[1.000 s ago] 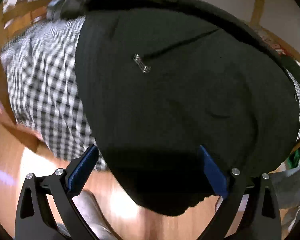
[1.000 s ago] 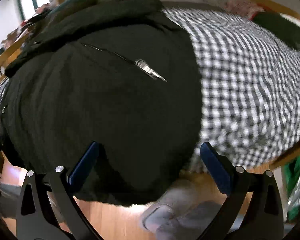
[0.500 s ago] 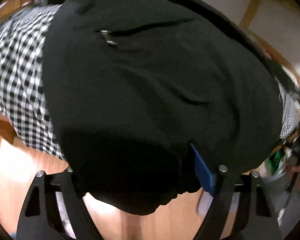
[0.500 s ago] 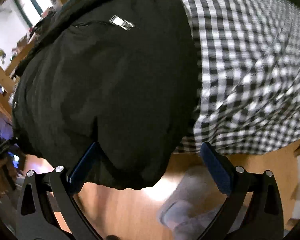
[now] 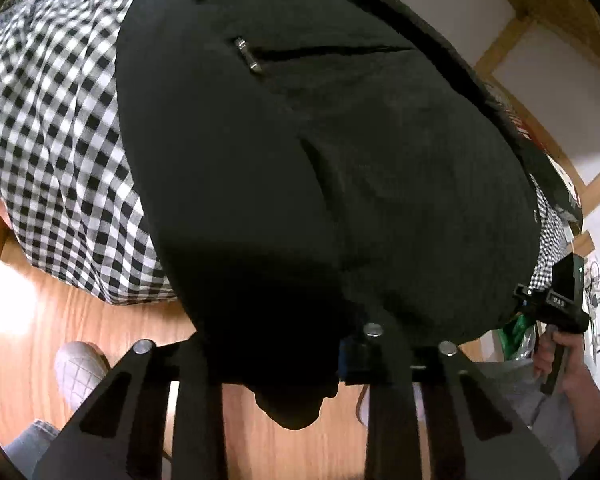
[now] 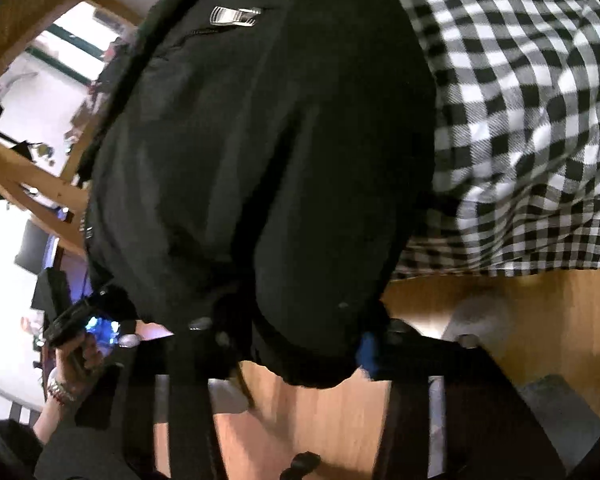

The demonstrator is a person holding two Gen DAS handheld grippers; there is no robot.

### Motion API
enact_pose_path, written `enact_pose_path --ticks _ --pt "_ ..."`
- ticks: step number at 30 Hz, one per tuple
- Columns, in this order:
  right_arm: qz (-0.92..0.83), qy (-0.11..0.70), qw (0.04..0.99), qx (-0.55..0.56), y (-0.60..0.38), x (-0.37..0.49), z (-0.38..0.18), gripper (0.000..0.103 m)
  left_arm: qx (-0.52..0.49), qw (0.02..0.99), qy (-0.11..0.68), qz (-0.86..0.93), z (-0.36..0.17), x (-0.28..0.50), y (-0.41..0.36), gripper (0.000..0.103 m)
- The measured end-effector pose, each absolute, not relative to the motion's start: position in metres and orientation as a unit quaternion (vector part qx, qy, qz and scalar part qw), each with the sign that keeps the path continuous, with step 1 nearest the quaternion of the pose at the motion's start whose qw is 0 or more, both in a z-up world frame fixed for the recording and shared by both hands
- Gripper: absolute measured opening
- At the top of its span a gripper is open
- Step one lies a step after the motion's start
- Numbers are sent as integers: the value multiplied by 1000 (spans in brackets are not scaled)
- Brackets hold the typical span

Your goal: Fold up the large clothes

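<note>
A black jacket [image 5: 320,160] lies on the checkered-covered bed [image 5: 60,140].

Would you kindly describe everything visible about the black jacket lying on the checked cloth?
The black jacket is a dark, matte, soft garment with two zipped slit pockets, each with a silver zip pull. It lies spread over a black-and-white checked cloth, its lower hem hanging past the edge above the wooden floor. The left gripper and right gripper are both closing on that hem, fabric bunched between their jaws.
</note>
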State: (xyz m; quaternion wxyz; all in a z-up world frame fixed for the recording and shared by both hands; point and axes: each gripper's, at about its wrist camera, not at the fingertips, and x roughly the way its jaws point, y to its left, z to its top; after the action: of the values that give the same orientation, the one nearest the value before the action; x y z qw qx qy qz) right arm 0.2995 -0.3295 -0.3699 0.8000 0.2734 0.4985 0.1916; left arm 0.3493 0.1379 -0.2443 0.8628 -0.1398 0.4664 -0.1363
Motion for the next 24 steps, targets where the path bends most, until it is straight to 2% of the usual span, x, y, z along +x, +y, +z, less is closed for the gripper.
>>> enact_pose_path --ticks 6,10,11,13,14,15,19,21,22,23,24 --pt "212 499 801 252 -334 285 -342 35 -134 866 464 -131 -211 353 152 24" --pt "255 497 773 302 -346 282 -345 36 -136 867 458 -140 -197 347 160 24" --pt "252 496 769 313 -347 284 -349 38 -137 866 460 -141 -194 348 159 24" --pt "249 498 762 329 -348 288 -358 54 -149 856 475 -143 -199 351 158 24" --pt "246 501 758 338 -345 293 -365 66 -159 850 481 -145 -204 349 158 24" --pt "243 505 755 342 -343 297 -371 70 -168 843 489 -150 -210 349 159 24" --pt "234 509 753 345 -330 306 -386 72 -189 827 504 -163 -231 354 163 26" --pt "220 510 760 336 -325 308 -389 82 -178 832 501 -156 -244 357 160 31" --pt "216 511 762 334 -321 310 -390 81 -178 836 497 -153 -251 356 153 37" --pt "218 507 763 337 -321 311 -390 74 -189 838 488 -155 -257 358 154 48" --pt "223 502 764 339 -320 311 -388 61 -198 837 486 -156 -260 359 153 53"
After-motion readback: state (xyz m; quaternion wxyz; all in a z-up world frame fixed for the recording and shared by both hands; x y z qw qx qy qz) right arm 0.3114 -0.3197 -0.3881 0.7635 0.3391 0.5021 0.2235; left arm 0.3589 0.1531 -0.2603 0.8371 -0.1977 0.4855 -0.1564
